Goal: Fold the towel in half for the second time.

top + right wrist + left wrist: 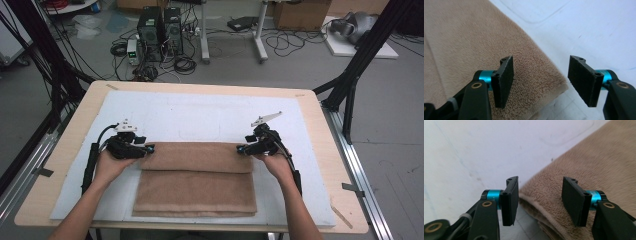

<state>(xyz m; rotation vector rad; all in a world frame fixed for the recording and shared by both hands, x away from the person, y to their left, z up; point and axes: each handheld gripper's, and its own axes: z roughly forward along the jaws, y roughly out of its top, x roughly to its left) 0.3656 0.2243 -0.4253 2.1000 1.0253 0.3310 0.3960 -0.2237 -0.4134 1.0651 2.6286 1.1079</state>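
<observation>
The left hand-held gripper [148,149] sits at the folded brown towel's [197,182] far left corner, jaws spread wide and straddling the corner, gripping nothing. The towel lies on the white mat [200,115] covering the counter [320,125], long axis running left to right, upper fold farther away. At its far right corner, the right hand-held gripper [240,148] is likewise released.
</observation>
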